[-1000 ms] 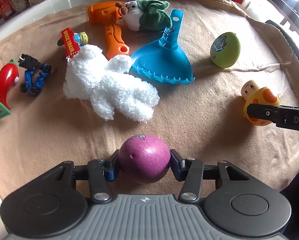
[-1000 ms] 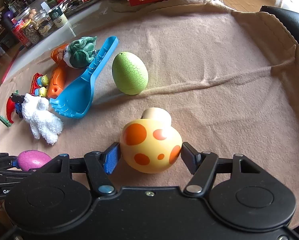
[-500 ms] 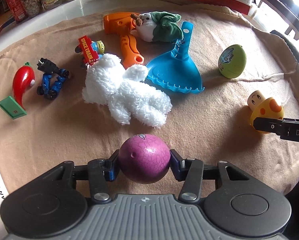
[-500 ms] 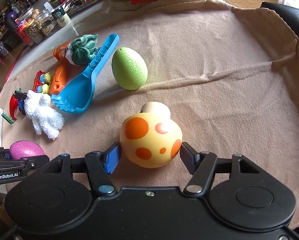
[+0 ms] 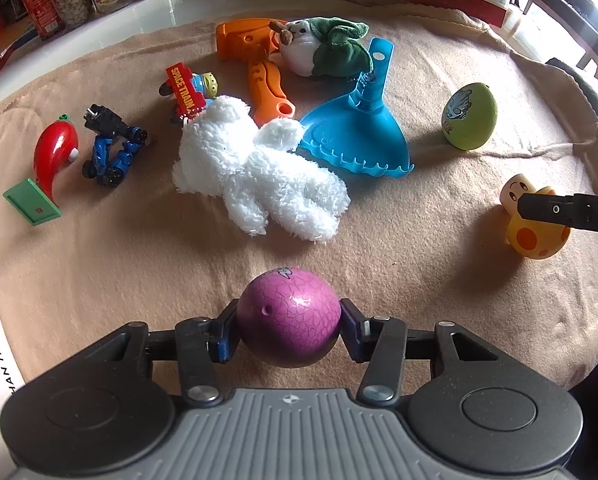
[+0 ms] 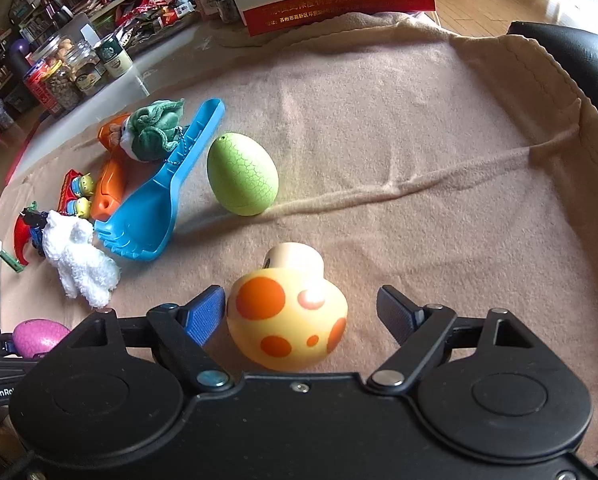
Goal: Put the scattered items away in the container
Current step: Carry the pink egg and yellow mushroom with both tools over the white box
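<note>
My left gripper (image 5: 289,330) is shut on a purple cracked-pattern egg (image 5: 289,316), held above the tan cloth (image 5: 99,280). The egg also shows at the left edge of the right wrist view (image 6: 39,336). My right gripper (image 6: 299,312) is open, its jaws standing apart on either side of a yellow mushroom toy with orange spots (image 6: 287,320) that lies on the cloth. The mushroom also shows in the left wrist view (image 5: 535,232), partly behind the right gripper's finger (image 5: 559,210). No container is in view.
On the cloth lie a white plush (image 5: 255,180), blue rake scoop (image 5: 359,140), green egg (image 5: 469,116), orange toy hammer (image 5: 259,64), green-and-white plush (image 5: 327,52), space-train toy (image 5: 187,88), blue robot toy (image 5: 113,148), red chili toy (image 5: 53,156) and green card (image 5: 31,208). Jars (image 5: 71,0) stand beyond.
My right gripper has opened and its jaws no longer touch the mushroom, which has sunk onto the cloth. My left gripper, still holding the purple egg, has drawn back and up from the toys.
</note>
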Motion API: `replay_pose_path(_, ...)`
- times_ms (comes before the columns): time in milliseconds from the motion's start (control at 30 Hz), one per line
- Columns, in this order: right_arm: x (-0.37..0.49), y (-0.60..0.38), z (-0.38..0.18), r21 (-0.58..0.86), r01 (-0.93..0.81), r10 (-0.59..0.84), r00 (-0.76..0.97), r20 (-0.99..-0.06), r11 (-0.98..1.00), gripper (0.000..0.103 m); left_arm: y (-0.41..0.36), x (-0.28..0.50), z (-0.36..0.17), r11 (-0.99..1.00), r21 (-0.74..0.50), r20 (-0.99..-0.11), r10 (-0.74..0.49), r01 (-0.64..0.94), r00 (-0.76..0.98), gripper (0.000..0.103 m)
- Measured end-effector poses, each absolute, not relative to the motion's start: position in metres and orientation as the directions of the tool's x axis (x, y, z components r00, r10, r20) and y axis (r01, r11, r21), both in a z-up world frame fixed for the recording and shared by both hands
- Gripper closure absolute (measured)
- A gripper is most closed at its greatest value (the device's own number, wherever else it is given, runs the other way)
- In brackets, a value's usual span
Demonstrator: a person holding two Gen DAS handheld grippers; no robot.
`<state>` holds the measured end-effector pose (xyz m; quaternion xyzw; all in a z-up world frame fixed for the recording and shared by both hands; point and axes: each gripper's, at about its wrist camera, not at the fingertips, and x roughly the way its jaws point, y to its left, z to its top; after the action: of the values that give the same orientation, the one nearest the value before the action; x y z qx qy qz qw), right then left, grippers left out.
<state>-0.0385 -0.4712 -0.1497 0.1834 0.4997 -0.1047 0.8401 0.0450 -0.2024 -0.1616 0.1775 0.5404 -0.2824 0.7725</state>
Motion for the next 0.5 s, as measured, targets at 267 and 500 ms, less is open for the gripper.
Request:
replay_pose_path(267, -0.037, -0.463, -0.160, 0.197, 0.354, 0.027, 0.433, -0.901, 0.914, 0.039, -0.201, 0.045, -0.161, 0.783, -0.016, -0.937, -0.230, 0.622, 0.265, 0.052)
replay_pose_path(500, -0.043, -0.461, -0.150, 0.206, 0.353, 0.031, 0.443, -0.896, 0.912, 0.039, -0.196, 0.043, -0.153, 0.792, 0.020, -0.934, -0.203, 0.610, 0.294, 0.052)
